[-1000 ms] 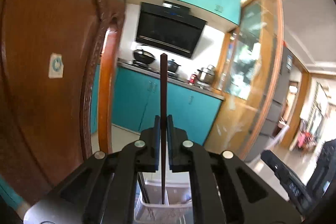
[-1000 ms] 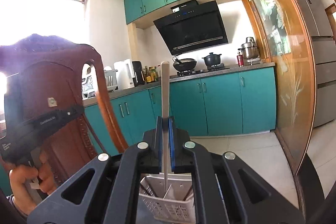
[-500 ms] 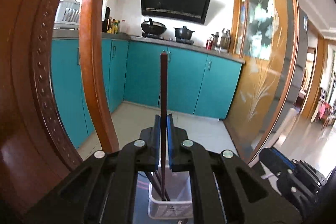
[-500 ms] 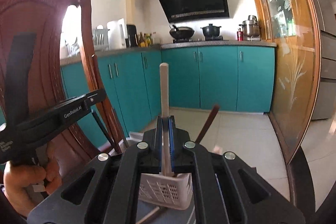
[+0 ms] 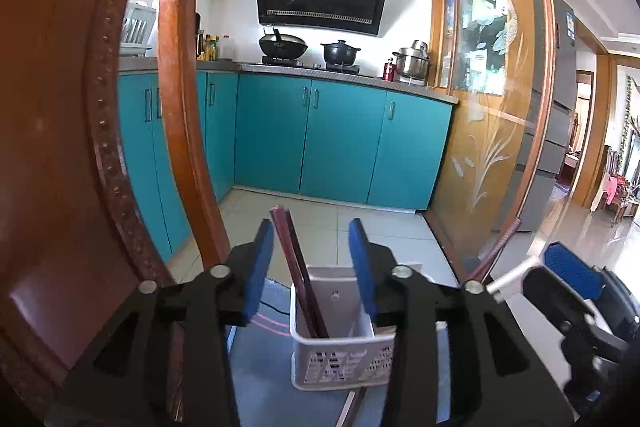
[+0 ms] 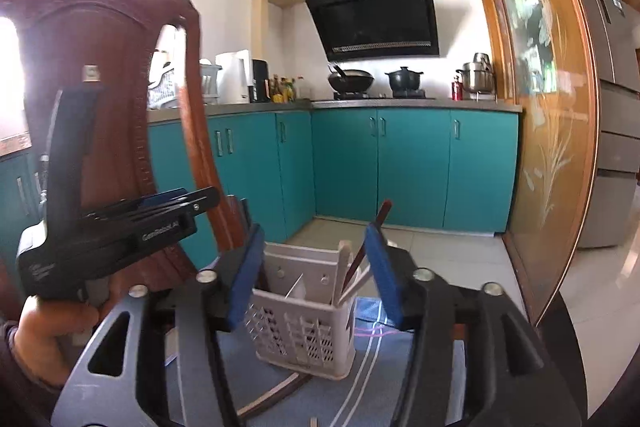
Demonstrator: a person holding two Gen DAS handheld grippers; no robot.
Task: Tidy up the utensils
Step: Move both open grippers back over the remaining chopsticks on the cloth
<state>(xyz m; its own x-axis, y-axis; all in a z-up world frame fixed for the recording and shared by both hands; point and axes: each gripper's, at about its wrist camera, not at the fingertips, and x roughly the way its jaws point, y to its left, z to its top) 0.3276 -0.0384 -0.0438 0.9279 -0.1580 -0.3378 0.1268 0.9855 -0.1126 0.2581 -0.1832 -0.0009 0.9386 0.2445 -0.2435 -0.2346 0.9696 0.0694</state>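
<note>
A white slotted utensil basket (image 5: 340,355) stands on a blue cloth (image 5: 260,367); it also shows in the right wrist view (image 6: 304,327). Dark brown chopsticks (image 5: 298,267) lean inside it. A pale wooden chopstick (image 6: 343,271) and a dark one (image 6: 370,243) stand in it too. My left gripper (image 5: 312,267) is open and empty just above the basket. My right gripper (image 6: 316,275) is open and empty, its blue pads (image 6: 380,275) either side of the basket.
A carved wooden chair back (image 5: 60,147) rises close on the left, also in the right wrist view (image 6: 108,99). More utensils lie on the cloth by the basket (image 6: 276,395). Teal kitchen cabinets (image 5: 340,147) and a glass partition (image 5: 496,107) stand behind.
Both grippers have opened and let go of their chopsticks, which now stand in the basket. Both grippers have come down closer to the basket.
</note>
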